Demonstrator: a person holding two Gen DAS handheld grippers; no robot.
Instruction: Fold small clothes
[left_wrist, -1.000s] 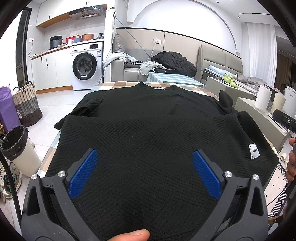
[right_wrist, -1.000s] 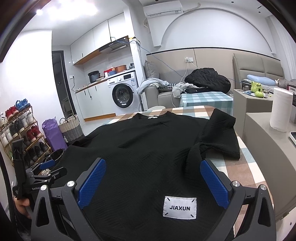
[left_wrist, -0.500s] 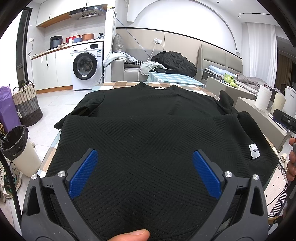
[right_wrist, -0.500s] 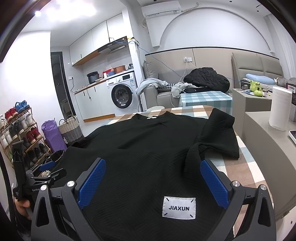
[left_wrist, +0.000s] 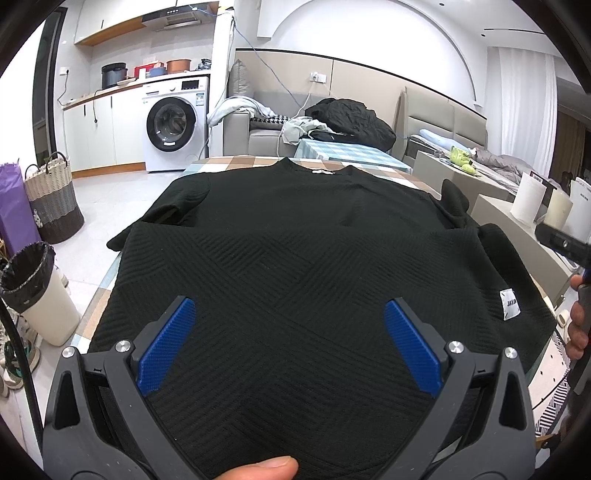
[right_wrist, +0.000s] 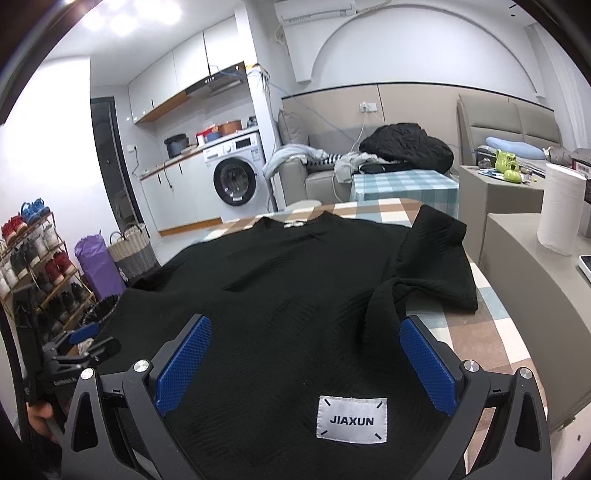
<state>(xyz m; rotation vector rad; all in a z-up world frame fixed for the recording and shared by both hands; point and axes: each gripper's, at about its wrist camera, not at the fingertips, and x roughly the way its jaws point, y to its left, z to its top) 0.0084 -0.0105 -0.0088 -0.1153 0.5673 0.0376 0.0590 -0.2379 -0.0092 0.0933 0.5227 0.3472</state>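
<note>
A black textured short-sleeved top (left_wrist: 295, 236) lies flat on the checked table, neck at the far end, hem toward me. It also shows in the right wrist view (right_wrist: 295, 288), with a white JIAXUN label (right_wrist: 352, 419) near the hem. My left gripper (left_wrist: 290, 332) is open and empty above the hem's left part. My right gripper (right_wrist: 304, 354) is open and empty above the hem's right part, over the label. The right sleeve (right_wrist: 436, 258) lies partly folded with a wrinkle.
The checked table (right_wrist: 491, 332) shows at the right of the top. A bin (left_wrist: 37, 288) and a woven basket (left_wrist: 53, 199) stand on the floor to the left. A paper roll (right_wrist: 561, 210) stands on a grey counter at the right. A sofa with clothes is behind.
</note>
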